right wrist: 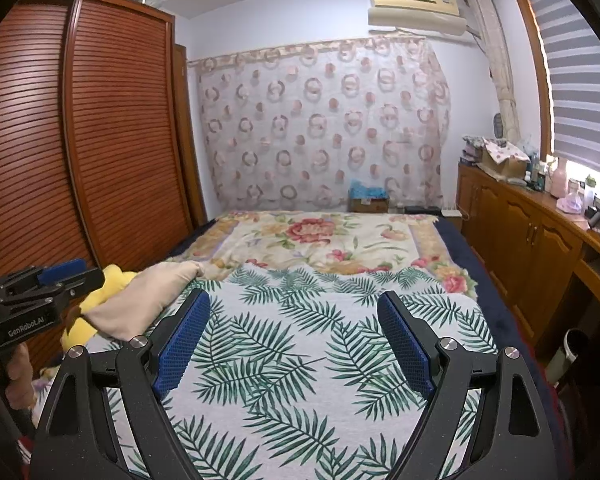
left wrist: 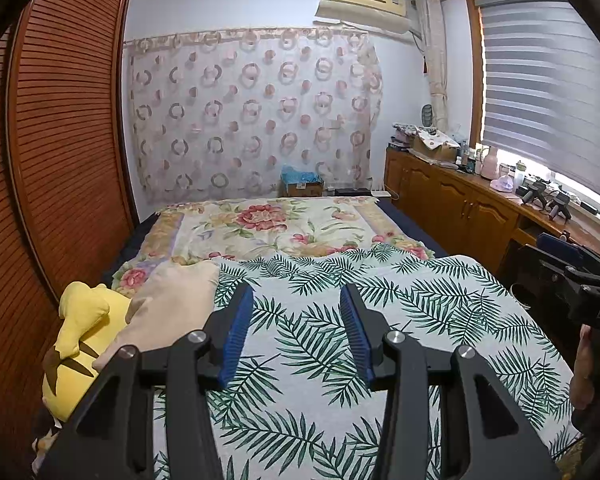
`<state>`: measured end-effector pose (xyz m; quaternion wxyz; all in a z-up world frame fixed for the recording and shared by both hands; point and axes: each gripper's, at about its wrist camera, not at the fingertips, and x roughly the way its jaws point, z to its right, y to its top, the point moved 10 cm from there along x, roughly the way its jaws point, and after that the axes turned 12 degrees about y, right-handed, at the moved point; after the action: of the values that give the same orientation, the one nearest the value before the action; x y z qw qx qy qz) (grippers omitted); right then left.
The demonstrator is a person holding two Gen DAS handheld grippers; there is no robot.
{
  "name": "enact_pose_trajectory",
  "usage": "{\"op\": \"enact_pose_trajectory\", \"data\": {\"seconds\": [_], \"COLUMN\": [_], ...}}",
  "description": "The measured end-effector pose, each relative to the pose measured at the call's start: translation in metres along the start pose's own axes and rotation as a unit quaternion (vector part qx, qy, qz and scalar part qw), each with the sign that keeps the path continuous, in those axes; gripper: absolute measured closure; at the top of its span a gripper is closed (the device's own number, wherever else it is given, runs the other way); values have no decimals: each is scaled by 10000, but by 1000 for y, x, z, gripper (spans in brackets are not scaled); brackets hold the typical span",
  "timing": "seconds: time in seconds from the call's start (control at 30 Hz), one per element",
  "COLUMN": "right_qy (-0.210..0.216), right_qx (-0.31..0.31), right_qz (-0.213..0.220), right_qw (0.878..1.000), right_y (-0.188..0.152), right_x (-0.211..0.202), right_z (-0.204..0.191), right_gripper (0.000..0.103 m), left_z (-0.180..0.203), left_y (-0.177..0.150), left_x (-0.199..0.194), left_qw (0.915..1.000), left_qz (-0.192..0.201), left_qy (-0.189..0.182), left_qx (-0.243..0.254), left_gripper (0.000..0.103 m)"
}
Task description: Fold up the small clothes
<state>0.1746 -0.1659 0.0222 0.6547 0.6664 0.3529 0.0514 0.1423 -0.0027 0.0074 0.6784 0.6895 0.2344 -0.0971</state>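
**Both claws held empty above the bed**

The left claw (left wrist: 296, 300) hangs over the palm-leaf sheet (left wrist: 380, 320), its blue pads apart and gripping nothing. The right claw (right wrist: 294, 308) hovers over the same sheet, jaws spread wider, also empty. A beige garment (left wrist: 172, 304) lies crumpled at the sheet's left edge, draped partly over a yellow plush toy (left wrist: 80, 332). Beyond the sheet lies a floral blanket (left wrist: 268, 224). A louvred wardrobe (left wrist: 68, 120) stands to the left, wooden cabinets (left wrist: 452, 200) to the right.
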Motion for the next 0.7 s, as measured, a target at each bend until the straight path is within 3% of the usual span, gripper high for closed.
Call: {"op": "enact_pose_trajectory", "data": {"seconds": [0.7], "right_qy": [-10], "right_qx": [-4], "right_qz": [39], "right_qw": [10000], "right_y": [3], "right_x": [-4], "right_z": [0], "right_gripper": [15], "left_z": [-5], "left_y": [4], "left_x": [-5], "left_qw": [10000], "left_qz": [39], "left_qy": [70], "left_qx": [4], "left_gripper": [58]}}
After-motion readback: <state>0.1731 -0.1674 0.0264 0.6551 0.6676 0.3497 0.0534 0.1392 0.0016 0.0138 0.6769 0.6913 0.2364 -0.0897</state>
